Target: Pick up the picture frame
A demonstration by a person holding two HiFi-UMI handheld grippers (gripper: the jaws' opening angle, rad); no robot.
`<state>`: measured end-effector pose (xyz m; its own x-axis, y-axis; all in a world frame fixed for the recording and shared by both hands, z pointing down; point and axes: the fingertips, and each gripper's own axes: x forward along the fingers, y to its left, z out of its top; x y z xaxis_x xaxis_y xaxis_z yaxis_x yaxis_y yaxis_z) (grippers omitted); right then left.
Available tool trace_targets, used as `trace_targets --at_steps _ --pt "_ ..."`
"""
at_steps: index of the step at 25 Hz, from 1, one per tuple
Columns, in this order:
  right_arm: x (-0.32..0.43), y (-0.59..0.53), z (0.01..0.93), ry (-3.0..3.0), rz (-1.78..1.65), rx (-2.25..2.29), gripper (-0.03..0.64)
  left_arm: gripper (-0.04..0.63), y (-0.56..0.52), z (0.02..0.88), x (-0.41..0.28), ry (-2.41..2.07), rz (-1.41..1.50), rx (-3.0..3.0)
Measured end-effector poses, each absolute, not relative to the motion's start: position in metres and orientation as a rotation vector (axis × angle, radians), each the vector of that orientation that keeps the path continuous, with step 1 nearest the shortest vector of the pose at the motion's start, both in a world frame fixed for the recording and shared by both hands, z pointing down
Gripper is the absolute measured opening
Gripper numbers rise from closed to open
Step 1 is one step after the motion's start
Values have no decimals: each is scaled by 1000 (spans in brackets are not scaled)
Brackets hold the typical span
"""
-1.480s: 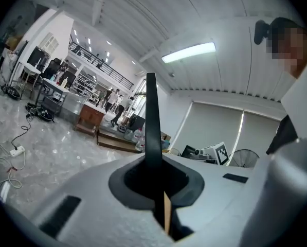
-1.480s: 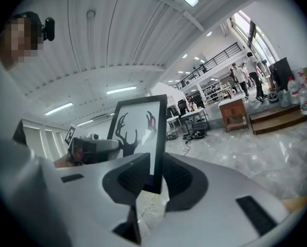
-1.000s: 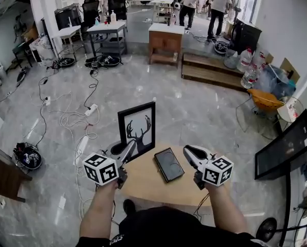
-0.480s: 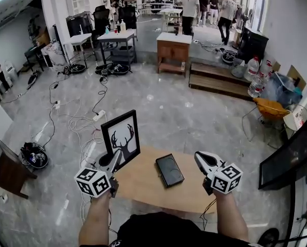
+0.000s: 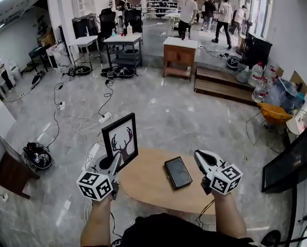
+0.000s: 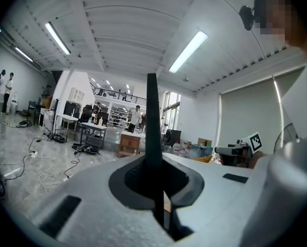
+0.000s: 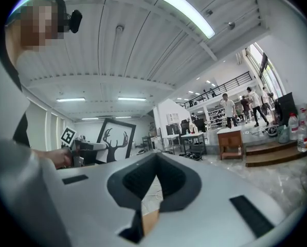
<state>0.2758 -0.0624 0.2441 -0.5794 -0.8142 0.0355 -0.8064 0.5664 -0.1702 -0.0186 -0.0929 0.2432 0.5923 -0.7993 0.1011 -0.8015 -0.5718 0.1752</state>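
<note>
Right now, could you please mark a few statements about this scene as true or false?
1. The left tongs grip the frame. True.
2. The frame lies flat on the table. False: it stands upright, held near its lower edge.
3. The right tongs hold the black slab. False: they are shut on nothing, and the slab lies on the table.
4. The frame shows a deer's head with antlers. True.
5. No one else is in the room. False: people stand at the far end.
</note>
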Motion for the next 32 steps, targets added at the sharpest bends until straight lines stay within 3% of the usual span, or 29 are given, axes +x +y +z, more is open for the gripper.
trace_targets --at_steps 10,32 --pt "232 -71 238 2802 -178 -1407 3 18 -98 248 -53 -1379 14 2597" --pt "218 -78 226 2805 -140 -1350 3 18 -95 223 -74 -1504 21 2620"
